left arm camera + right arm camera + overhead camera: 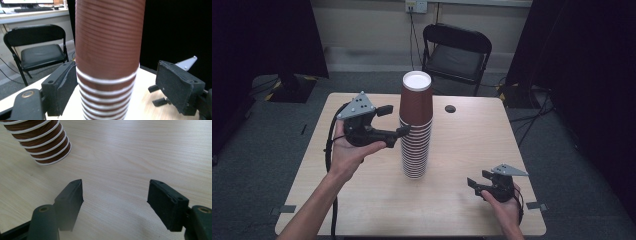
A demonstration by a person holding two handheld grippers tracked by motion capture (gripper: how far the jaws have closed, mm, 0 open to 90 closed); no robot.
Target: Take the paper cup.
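Note:
A tall stack of brown paper cups [416, 135] with white rims stands upside down in the middle of the wooden table [472, 140]. My left gripper [396, 120] is held at the stack's upper half, open, with one jaw on each side of it. In the left gripper view the stack [107, 45] rises between the jaws of the left gripper [116, 75]; the left jaw is at its edge, the right jaw well apart. My right gripper [477, 179] sits low near the front right corner, open and holding nothing. The right gripper [115, 192] looks over bare wood, the stack's foot [42, 140] farther off.
A black folding chair [457, 50] stands behind the table. A round cable hole [450, 108] lies in the tabletop right of the stack. Dark curtains [582, 60] hang at both sides. Cables trail from both grippers toward the front edge.

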